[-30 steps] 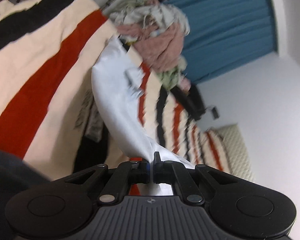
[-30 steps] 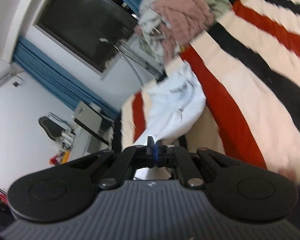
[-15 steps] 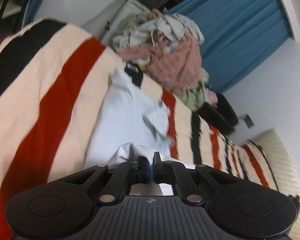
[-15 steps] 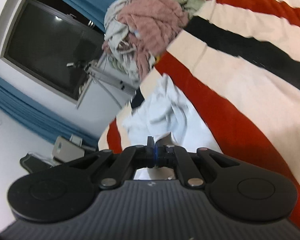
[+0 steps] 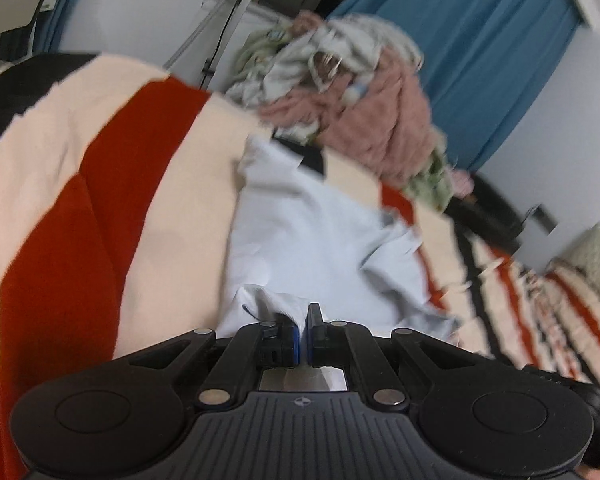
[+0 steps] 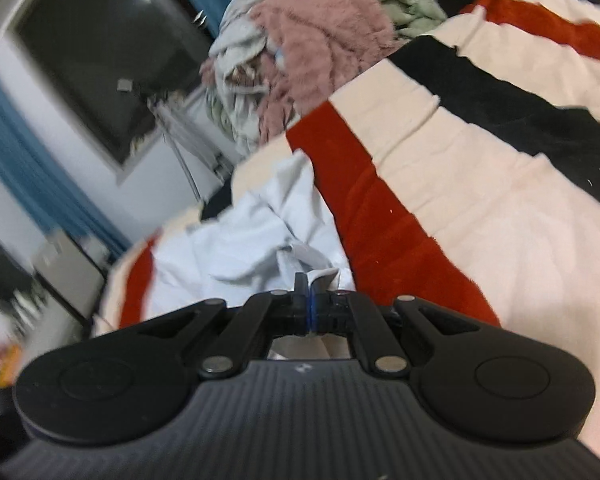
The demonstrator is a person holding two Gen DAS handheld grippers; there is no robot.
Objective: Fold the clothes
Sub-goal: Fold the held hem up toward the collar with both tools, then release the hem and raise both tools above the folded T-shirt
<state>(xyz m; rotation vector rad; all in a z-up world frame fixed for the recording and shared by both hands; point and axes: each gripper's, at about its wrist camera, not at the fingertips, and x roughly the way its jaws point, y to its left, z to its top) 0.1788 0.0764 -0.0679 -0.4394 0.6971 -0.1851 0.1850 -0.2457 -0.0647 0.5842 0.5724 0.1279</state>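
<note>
left gripper (image 5: 303, 334): clenched on near edge of pale blue garment (image 5: 316, 240), so it spreads flat
right gripper (image 6: 309, 312): pinching another bit of that edge
laundry pile (image 6: 300, 52): beyond the garment, waiting

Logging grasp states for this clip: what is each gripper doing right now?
Left gripper: shut on the pale blue garment.
Right gripper: shut on the same garment.

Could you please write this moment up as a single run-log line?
step: laying shirt flat | left gripper: shut on pale blue shirt | right gripper: shut on shirt | surface: striped blanket | clothes pile: untouched
</note>
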